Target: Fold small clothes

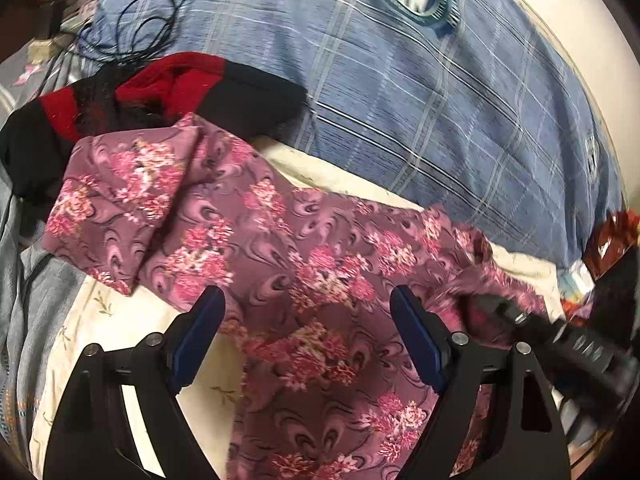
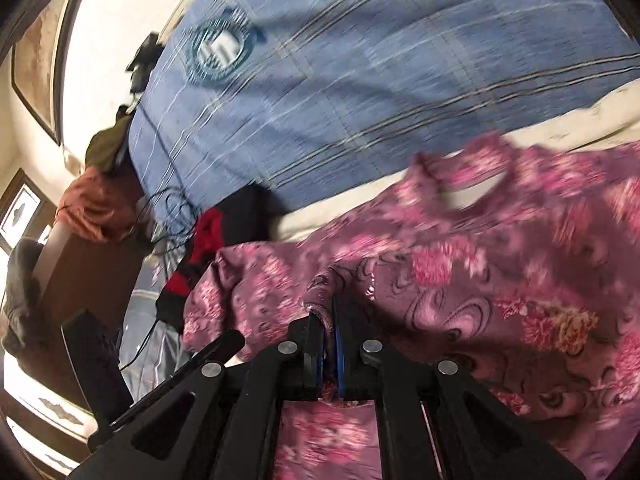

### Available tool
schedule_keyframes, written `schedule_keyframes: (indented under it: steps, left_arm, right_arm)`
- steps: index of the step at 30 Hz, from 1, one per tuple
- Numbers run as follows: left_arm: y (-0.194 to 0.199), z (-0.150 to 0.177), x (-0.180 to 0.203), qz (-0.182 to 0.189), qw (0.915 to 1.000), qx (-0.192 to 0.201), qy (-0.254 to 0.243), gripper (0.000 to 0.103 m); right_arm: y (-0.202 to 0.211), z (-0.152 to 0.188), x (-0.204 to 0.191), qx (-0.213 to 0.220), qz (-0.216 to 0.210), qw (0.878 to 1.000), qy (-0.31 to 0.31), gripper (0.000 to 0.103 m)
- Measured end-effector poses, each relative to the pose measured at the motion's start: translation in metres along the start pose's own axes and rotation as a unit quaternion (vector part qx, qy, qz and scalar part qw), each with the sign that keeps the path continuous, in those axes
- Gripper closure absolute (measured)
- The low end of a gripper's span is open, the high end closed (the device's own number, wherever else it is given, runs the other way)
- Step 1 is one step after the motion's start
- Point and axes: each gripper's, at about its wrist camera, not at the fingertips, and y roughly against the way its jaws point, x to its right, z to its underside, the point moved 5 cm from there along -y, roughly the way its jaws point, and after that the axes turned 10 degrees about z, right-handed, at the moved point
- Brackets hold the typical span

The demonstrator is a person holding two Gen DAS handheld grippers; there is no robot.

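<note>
Clamped tight on a bunched fold of the floral garment point(image 2: 460, 280), the right gripper point(image 2: 328, 320) has the purple-and-pink cloth spreading ahead of it and off to its right. Its partner, the left gripper point(image 1: 308, 304), hangs released, jaws wide apart above the same garment point(image 1: 280, 240), nothing between them. Beyond lie a red-and-black knit point(image 1: 180, 84) and a blue plaid blanket point(image 1: 400, 100).
</note>
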Motion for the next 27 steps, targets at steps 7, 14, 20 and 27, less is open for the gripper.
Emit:
schedule_keyframes:
  steps: [7,14,20,27]
  left_arm:
    - [-0.010,0.006,0.001,0.025,0.9992,-0.030,0.013,0.019]
    - [-0.029,0.040,0.041,0.115,0.9868,-0.114,0.002,0.019]
    - [-0.051,0.069,0.078,0.115,0.9783,-0.164,-0.054,0.019]
    - [-0.063,0.067,0.085,0.071,0.9881,-0.112,-0.078,0.095]
  right_arm:
    - [-0.041,0.035,0.016,-0.082,0.018,0.996,-0.029,0.092]
    - [0.055,0.037,0.052,-0.029,-0.024,0.999,-0.027,0.061]
    - [0.127,0.057,0.168,0.032,0.027,0.985,-0.167,0.060]
    - [0.150,0.042,0.252,0.113,-0.001,0.941,-0.319,0.060]
